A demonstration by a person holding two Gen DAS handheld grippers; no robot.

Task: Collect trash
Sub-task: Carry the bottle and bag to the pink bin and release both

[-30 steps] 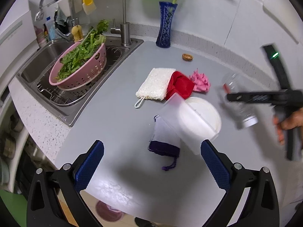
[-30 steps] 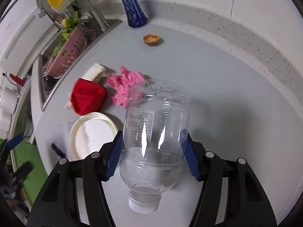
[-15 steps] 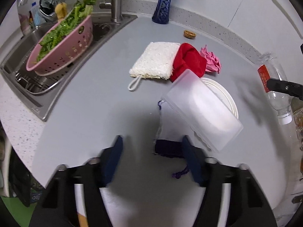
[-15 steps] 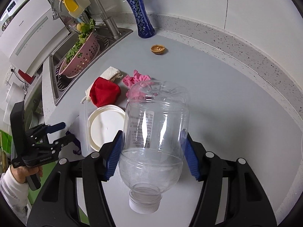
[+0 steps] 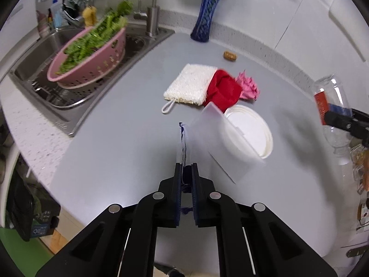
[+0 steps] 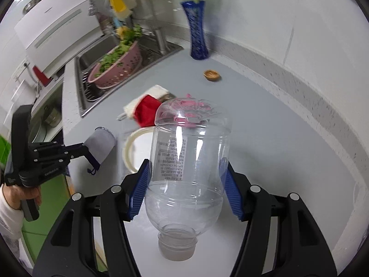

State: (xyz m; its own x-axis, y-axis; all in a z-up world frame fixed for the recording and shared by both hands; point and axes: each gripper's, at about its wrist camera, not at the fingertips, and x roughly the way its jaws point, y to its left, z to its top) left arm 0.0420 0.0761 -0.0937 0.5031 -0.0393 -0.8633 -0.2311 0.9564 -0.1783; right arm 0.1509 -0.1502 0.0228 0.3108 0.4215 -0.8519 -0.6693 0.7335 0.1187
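My left gripper is closing its jaws on a sheer grey drawstring pouch with a purple hem, and the pads pinch its cloth. In the right wrist view the pouch hangs from the left gripper just off the counter's near left edge. My right gripper is shut on a clear plastic bottle, neck toward the camera, held above the grey counter. The bottle also shows at the far right of the left wrist view.
A white round lid under a translucent box, a red cloth, a pink glove, a white scrub pad and a nut shell lie on the counter. A blue vase stands behind; a pink colander sits in the sink.
The left jaws went from wide open to closed on the pouch. The right gripper rose with the bottle, away from the counter.
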